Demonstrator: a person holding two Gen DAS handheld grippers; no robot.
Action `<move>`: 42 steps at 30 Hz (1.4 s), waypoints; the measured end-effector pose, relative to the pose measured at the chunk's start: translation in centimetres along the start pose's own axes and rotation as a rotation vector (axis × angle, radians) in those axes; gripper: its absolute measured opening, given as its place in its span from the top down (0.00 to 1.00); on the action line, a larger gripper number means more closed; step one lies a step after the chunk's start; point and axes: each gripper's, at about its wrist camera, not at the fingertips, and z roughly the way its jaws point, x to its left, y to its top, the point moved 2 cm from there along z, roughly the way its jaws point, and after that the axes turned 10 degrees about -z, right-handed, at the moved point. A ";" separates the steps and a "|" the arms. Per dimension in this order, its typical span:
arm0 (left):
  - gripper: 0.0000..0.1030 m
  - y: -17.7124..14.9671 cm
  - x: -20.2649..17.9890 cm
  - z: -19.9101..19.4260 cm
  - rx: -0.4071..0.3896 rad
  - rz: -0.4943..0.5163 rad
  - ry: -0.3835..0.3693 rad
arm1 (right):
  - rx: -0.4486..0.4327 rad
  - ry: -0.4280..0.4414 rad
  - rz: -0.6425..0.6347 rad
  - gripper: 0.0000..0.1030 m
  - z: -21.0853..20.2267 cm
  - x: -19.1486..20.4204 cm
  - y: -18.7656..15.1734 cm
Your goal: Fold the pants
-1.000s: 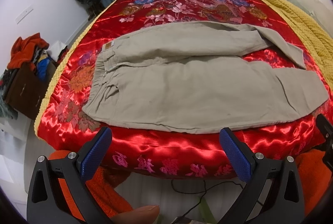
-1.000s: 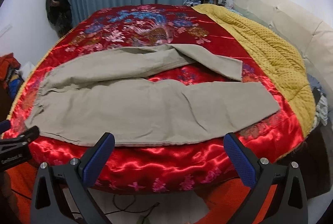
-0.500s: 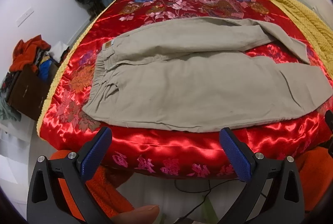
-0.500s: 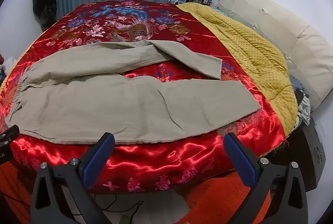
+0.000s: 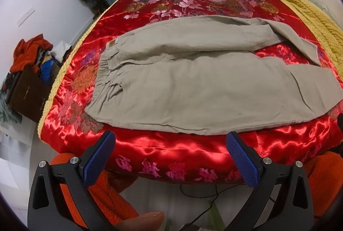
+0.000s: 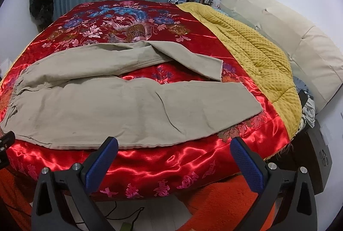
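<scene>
Evenly bright indoor light. Strong white glare streaks the red satin bedspread (image 5: 193, 151) along its front edge. Fisheye bending and dark vignette at corners.

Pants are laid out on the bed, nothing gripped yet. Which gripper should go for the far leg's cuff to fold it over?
Probably right. The right gripper faces the cuff end of the pants; the left gripper faces the waistband. Both open.

pants (image 5: 203, 85) lie across the bedspread (image 5: 193, 1), waistband left, legs right; yellow blanket (image 6: 253, 52) beyond the leg ends.
</scene>
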 end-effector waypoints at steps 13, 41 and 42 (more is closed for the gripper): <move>0.00 -0.1 0.2 0.2 0.008 -0.007 0.003 | 0.004 -0.006 0.004 0.00 0.1 -0.1 -0.1; 0.00 8.8 -3.7 12.0 -0.041 -0.009 0.010 | -0.133 0.361 -0.062 0.00 12.9 -2.8 4.8; 0.00 9.6 -3.7 12.9 -0.059 -0.014 0.017 | -0.145 0.281 -0.049 0.00 14.9 -4.9 6.1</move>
